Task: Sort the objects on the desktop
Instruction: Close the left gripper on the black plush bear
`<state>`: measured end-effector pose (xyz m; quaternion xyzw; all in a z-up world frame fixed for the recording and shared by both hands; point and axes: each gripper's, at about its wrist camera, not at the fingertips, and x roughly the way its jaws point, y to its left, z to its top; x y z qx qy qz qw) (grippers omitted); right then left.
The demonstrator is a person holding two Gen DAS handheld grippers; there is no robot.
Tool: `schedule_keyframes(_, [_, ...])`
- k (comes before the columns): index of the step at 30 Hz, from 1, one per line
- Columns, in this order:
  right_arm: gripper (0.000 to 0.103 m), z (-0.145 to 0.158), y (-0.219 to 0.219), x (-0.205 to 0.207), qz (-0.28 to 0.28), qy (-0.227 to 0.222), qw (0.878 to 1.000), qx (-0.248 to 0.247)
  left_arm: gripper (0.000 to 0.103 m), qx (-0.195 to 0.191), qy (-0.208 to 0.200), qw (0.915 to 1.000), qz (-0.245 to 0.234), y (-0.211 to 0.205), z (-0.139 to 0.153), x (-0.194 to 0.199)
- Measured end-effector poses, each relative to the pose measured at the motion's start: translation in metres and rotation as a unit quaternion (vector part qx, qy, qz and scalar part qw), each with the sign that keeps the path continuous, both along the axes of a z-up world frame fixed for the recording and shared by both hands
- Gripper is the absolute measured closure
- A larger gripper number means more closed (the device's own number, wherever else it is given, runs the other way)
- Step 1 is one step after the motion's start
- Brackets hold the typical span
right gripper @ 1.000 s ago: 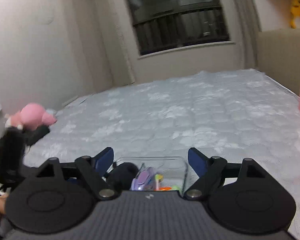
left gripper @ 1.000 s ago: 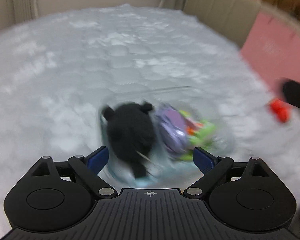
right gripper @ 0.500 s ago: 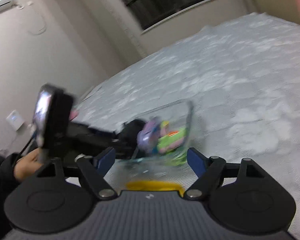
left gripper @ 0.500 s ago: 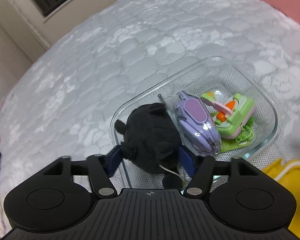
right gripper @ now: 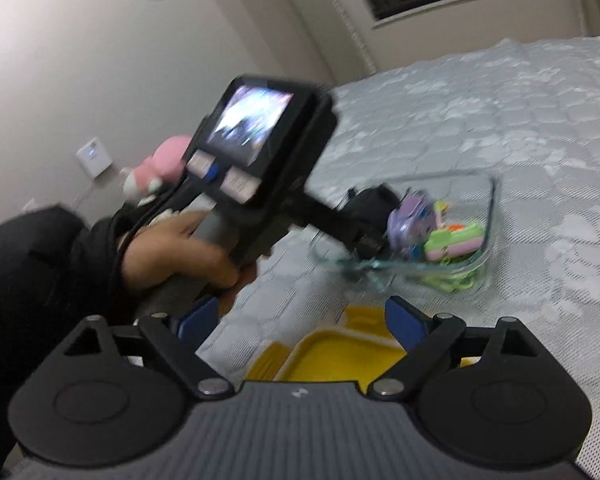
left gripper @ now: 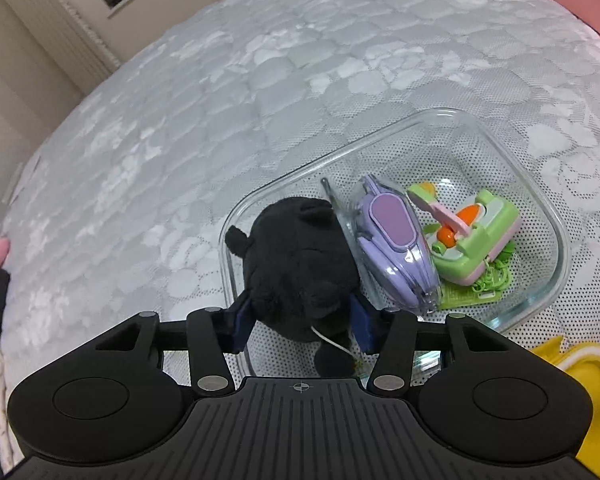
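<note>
Where left gripper [left gripper: 300,322] closes: glass rim [left gripper: 512,148]

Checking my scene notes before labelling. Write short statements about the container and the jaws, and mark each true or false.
1. The black plush toy lies inside the clear glass container. True.
2. The purple plastic case lies outside on the quilt. False: it is in the container.
3. The left gripper has the plush between its closing jaws. True.
4. The right gripper grips the yellow lid. False: its opening jaws hover over it.
</note>
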<state>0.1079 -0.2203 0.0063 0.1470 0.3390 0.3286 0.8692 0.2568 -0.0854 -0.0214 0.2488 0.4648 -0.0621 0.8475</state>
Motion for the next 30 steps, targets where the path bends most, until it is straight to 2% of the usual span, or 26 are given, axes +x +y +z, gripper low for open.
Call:
schedule_keyframes(5, [0.012, 0.001, -0.003, -0.013, 0.002, -0.012, 0.999, -0.033, 0.051, 0.018, -0.008, 0.9998, -0.004, -0.005, 0.006, -0.004])
schedule_keyframes(10, [0.010, 0.000, -0.016, -0.007, -0.010, -0.010, 1.000, -0.012, 0.051, 0.072, -0.056, 0.9955, -0.023, -0.016, 0.023, -0.015])
schedule_keyframes(13, [0.010, 0.000, -0.025, -0.004, -0.024, -0.006, 1.000, -0.002, 0.052, 0.067, -0.066, 0.9954, -0.021, -0.017, 0.034, -0.014])
schedule_keyframes(17, [0.009, 0.003, -0.038, -0.003, -0.035, -0.008, 0.999, 0.008, 0.053, -0.031, -0.007, 0.9995, 0.008, -0.005, 0.044, 0.000])
schedule_keyframes(21, [0.008, 0.006, -0.056, -0.002, -0.057, -0.009, 0.998, 0.021, 0.053, -0.073, 0.009, 0.9965, 0.039, 0.008, 0.044, 0.009])
schedule_keyframes(26, [0.006, 0.005, -0.077, 0.004, -0.085, 0.003, 0.995, 0.046, 0.053, -0.160, 0.041, 0.9814, 0.099, 0.037, 0.043, 0.027])
schedule_keyframes(30, [0.006, 0.005, -0.083, 0.004, -0.090, 0.006, 0.995, 0.050, 0.053, -0.185, 0.060, 0.9732, 0.123, 0.046, 0.042, 0.031])
